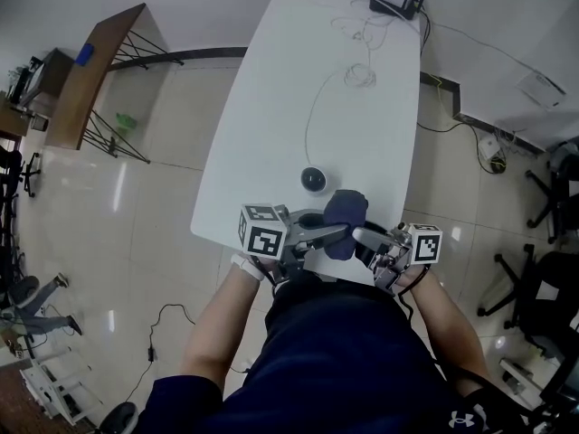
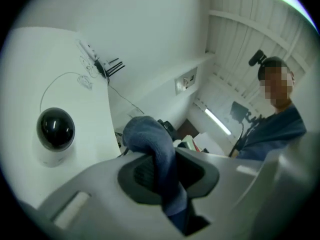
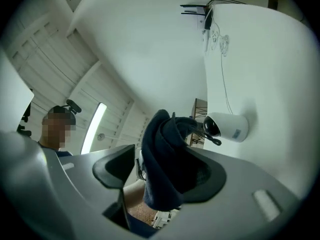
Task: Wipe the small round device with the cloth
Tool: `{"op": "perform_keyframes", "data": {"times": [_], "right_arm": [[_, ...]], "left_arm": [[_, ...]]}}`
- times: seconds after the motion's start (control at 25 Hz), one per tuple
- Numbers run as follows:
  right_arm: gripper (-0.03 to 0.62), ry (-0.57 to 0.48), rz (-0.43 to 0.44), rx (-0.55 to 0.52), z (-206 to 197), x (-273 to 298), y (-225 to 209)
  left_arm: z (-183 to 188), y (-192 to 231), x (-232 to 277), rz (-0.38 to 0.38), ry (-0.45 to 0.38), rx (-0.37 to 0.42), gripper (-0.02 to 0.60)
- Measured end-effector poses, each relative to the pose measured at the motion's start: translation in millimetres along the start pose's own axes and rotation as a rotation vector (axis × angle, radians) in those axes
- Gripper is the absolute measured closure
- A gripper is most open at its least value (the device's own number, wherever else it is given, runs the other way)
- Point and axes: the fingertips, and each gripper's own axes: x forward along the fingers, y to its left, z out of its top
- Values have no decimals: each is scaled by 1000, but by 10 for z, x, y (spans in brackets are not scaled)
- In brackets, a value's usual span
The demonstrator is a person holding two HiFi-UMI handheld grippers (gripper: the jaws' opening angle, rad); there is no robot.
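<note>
Above the bench (image 1: 271,107) edge, the cloth (image 1: 345,221) is pinched in the left hand-held gripper (image 2: 161,170), and the right hand-held gripper (image 3: 162,170) is spread around it.

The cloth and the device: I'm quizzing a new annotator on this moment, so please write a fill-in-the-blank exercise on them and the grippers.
1. The cloth is dark ___.
2. The left gripper is shut on the cloth, while the jaws of the right gripper stand ___.
3. On the table, the device has a ___ dome.
Missing words: blue; open; black.
</note>
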Motion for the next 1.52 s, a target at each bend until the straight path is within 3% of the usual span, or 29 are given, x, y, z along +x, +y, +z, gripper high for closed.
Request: {"op": "perform_keyframes", "data": {"times": [0.12, 0.36, 0.44, 0.56, 0.68, 0.8, 0.88, 1.0, 1.24, 1.36, 1.52], "right_arm": [[424, -11, -5, 5, -54, 88, -18], [511, 1, -103, -63, -143, 191, -136], [519, 2, -160, -90, -116, 193, -210], [519, -15, -232, -154, 66, 129, -277], [519, 36, -409, -315, 393, -19, -450], [517, 260, -660, -566, 717, -190, -807], [517, 493, -742, -754, 859, -165, -1021], [519, 831, -710, -993, 980, 100, -1269], [520, 1311, -548, -1292, 925, 625, -1618], [520, 1442, -529, -1334, 844, 667, -1750], [520, 1442, -578, -1186, 642, 488, -1796]], "left_arm": [[-22, 11, -139, -36, -36, -59, 515], [-63, 144, -337, -19, -77, -137, 508], [-84, 274, -355, 60, -76, -116, 492], [-51, 516, -453, 226, -93, -64, 414], [42, 700, -666, 389, -112, -1, 413], [69, 758, -787, 532, -14, 163, 413], [46, 761, -785, 592, 75, 266, 413], [47, 786, -756, 642, 118, 319, 417], [-52, 897, -796, 696, 91, 265, 439], [-166, 945, -886, 723, 89, 253, 442], [-214, 986, -982, 737, 93, 247, 442]]}}
